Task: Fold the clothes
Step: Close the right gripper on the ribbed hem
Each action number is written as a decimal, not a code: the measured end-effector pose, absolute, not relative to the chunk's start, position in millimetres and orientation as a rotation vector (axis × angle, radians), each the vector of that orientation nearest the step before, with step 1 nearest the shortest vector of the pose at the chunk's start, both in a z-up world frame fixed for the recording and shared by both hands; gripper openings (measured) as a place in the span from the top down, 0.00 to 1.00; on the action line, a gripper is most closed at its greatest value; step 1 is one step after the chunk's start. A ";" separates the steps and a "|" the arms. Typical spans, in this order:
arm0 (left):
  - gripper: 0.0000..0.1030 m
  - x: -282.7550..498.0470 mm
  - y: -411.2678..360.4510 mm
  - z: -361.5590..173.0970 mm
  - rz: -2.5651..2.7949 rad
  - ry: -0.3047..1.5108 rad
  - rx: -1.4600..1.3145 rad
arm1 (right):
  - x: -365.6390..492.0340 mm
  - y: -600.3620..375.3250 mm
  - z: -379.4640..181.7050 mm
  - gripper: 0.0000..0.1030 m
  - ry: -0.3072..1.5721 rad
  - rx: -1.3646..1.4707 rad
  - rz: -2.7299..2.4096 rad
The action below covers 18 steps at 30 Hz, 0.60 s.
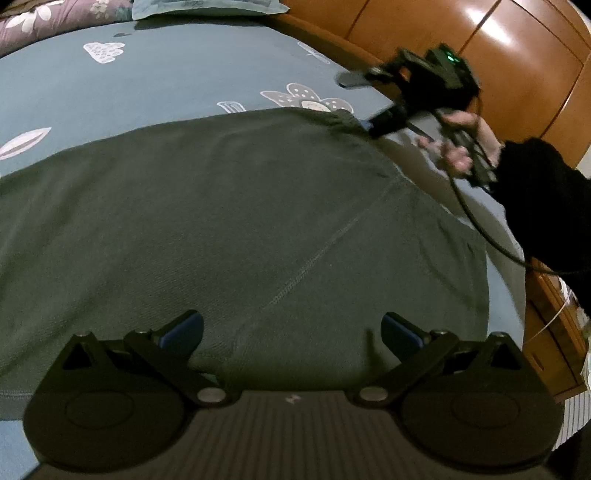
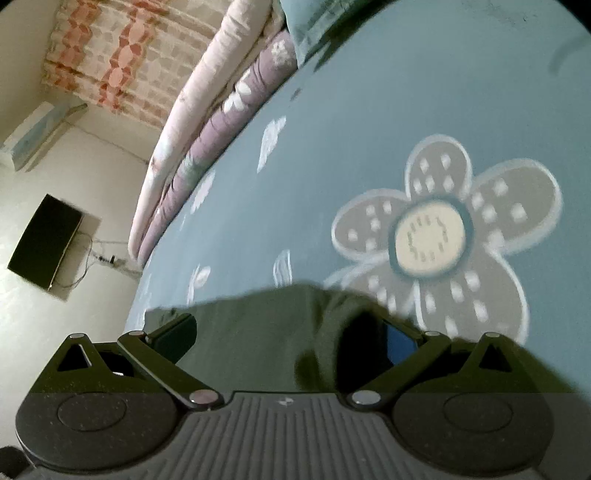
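A dark green garment [image 1: 229, 206] lies spread flat on the blue flowered bedsheet [image 1: 166, 81]. My left gripper [image 1: 291, 328] hovers open over the garment's near edge, with cloth below the gap and nothing between its fingers. At the far right corner of the garment, a hand [image 1: 461, 140] holds my right gripper [image 1: 358, 103], one finger raised over the sheet and one down at the cloth. In the right wrist view the right gripper [image 2: 288, 336] stands open, and the garment's corner [image 2: 303, 317] bunches up between its fingers and drapes against the right finger [image 2: 399, 341].
A wooden wardrobe [image 1: 480, 55] and the bed's wooden edge [image 1: 332, 37] run along the right. A pillow [image 1: 207, 7] and folded quilts [image 2: 221, 110] lie at the head of the bed. A wall-mounted screen [image 2: 44, 243] hangs beyond. A black sleeve [image 1: 546, 206] and cable cross the right side.
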<state>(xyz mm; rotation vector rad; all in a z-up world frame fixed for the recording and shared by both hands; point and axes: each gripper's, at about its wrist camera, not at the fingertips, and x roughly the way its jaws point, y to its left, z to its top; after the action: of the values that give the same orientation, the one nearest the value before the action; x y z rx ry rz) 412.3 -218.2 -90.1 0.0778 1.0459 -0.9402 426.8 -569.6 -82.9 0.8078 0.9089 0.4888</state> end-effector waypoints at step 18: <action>0.01 406.7 -215.6 -94.6 -0.933 1.026 0.074 | 379.6 -587.8 -60.5 0.00 0.827 0.815 0.341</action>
<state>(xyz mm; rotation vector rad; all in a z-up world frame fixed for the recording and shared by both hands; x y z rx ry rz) 406.7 -215.6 -94.6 0.0740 1.0256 -0.9330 379.6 -587.8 -60.5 0.8151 0.8267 0.3415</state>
